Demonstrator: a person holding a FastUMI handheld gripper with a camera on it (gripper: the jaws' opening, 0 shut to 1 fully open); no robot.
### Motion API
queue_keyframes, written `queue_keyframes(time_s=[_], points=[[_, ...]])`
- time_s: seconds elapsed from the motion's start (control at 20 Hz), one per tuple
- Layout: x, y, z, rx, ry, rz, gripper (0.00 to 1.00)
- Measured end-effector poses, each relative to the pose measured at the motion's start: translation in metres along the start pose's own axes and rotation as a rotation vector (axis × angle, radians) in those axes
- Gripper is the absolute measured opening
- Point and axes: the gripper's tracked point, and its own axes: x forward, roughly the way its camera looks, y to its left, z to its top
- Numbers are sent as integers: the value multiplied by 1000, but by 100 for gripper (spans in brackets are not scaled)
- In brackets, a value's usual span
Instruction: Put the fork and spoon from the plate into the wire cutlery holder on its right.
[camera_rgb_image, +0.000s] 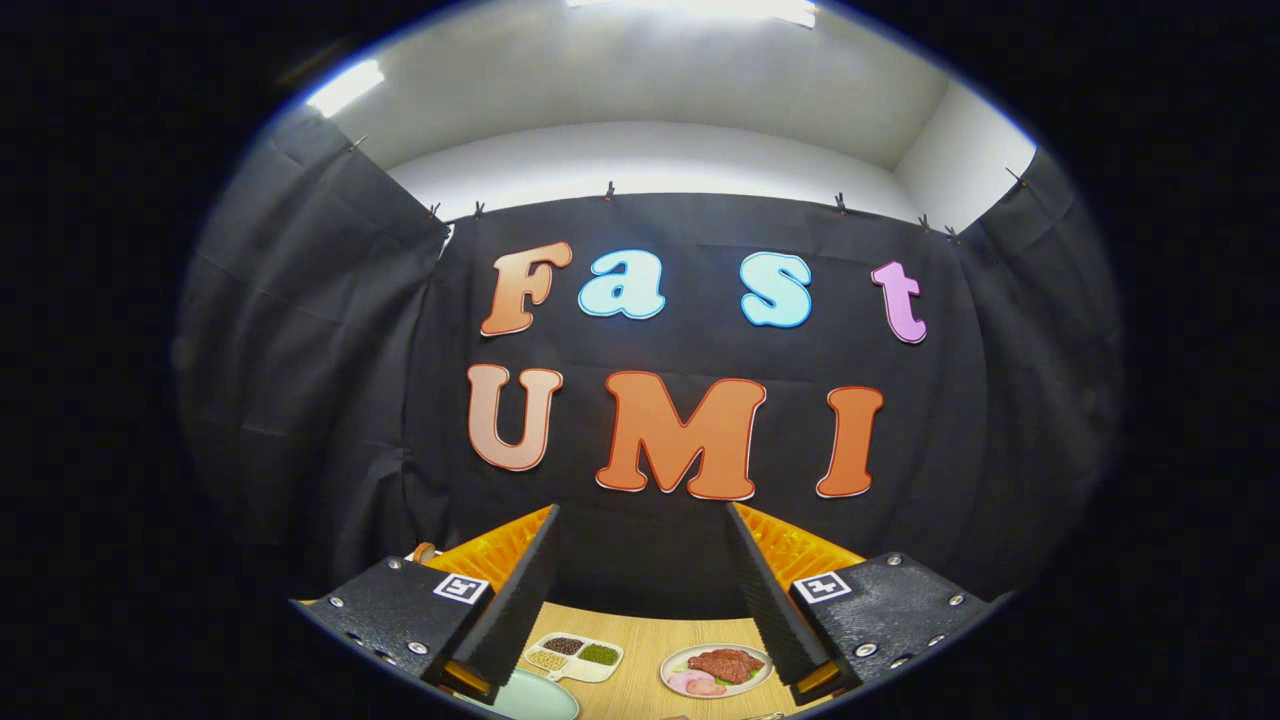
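table: light wood top, seen low between the fingers; it carries the dishes named below, and most of it is hidden under the gripper
gripper: held high & level, aimed at the booth's back wall rather than down at the work; fingers wide apart, nothing btwn them, touching nothing
fingers: black ridged pads w/ orange backing, one each side of the gap; the table strip sits beyond & below them
pale plate: light green-blue rim just by the near finger's tip, mostly cut off; prob the task plate but can't tell, no cutlery visible on the bit that shows
food plate: round, w/ meat & pink slices, looks like a printed or model meal; sits ahead near the other finger
divided dish: small white tray w/ dark, yellow & green fillings; just beyond the pale plate
fork & spoon: can't place them; a thin dark sliver at the very bottom is too small to name
wire holder: can't place it either
progress: judged as start or btwn steps – nothing gripped, nothing seen delivered; whether either piece is already in the holder can't be told
left to do: as far as shown, tilt down, find plate, pick each piece, drop in the holder to its right
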Motion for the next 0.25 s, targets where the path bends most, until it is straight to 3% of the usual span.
queue_keyframes(time_s=[0.25], points=[[1, 6, -2, 2, 25, -39, 95]])
